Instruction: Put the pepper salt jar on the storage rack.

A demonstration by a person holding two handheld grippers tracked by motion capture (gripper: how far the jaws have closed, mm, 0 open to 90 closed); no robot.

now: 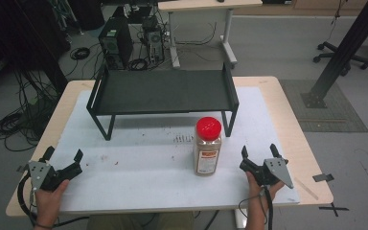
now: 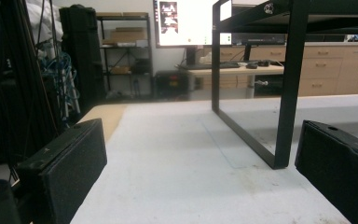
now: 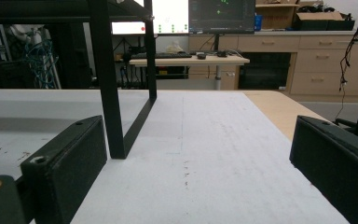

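Both my grippers, left gripper [image 1: 63,158] and right gripper [image 1: 258,152], gape empty; a careless sideways reach could topple the tall red-capped plastic spice jar [image 1: 207,146].

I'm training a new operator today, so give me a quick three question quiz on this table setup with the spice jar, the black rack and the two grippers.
1. True or false: the spice jar stands on top of the black rack.
2. Which gripper is nearer the jar? A) the left gripper B) the right gripper
3. Fill the gap: the jar's lid is coloured ____.

Key
1. False: it stands upright on the white mat, in front of the rack's right leg.
2. B: it rests just right of the jar, jaws open, holding nothing; the left gripper, also open, sits at the mat's far left corner.
3. Red.
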